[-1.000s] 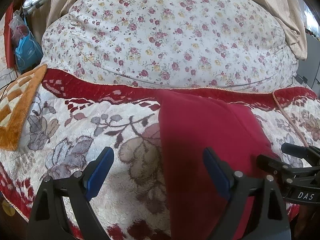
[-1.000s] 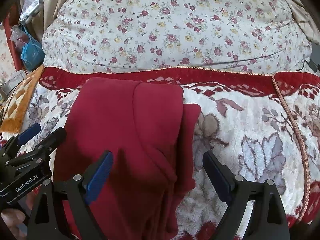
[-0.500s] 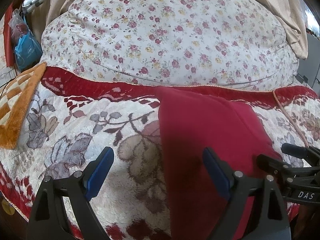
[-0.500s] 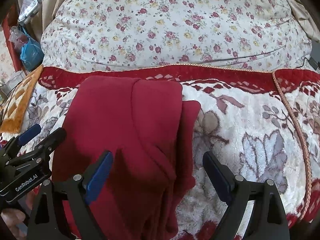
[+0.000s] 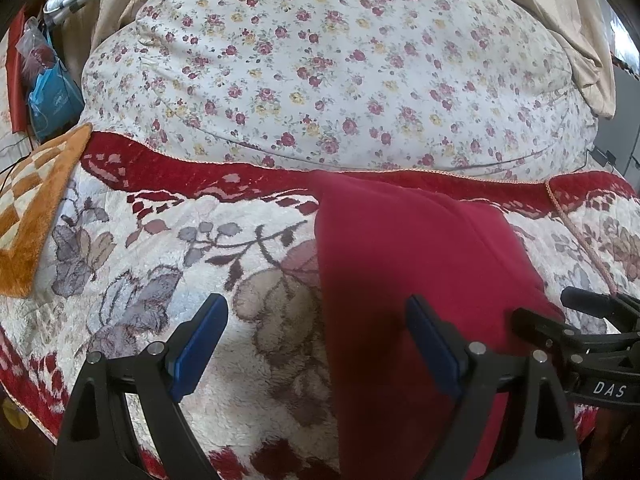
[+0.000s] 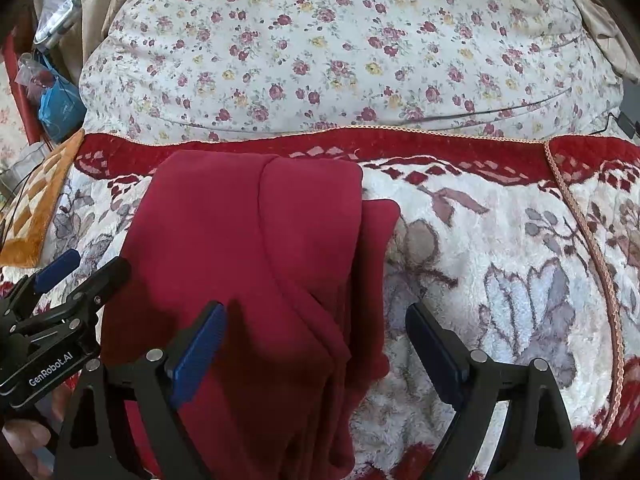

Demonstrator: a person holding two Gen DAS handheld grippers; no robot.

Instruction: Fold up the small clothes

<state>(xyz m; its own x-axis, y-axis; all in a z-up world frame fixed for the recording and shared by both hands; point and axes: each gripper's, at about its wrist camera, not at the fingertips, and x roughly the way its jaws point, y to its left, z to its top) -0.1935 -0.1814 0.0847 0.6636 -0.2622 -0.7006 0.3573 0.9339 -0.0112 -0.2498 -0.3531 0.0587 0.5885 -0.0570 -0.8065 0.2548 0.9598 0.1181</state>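
A dark red garment lies folded lengthwise on the flowered plush blanket. In the right wrist view the red garment shows layered folds, with a narrow strip sticking out along its right edge. My left gripper is open and empty; it hovers over the garment's left edge, its right finger above the cloth. My right gripper is open and empty above the garment's right side. Each gripper shows in the other's view: the right one, the left one.
A big floral quilt is heaped behind the blanket. An orange checked mat lies at the left. A blue bag and clutter sit at the far left. Beige cloth hangs at the right.
Both grippers have crept slightly forward and up; the garment lies as before. Both stay open.
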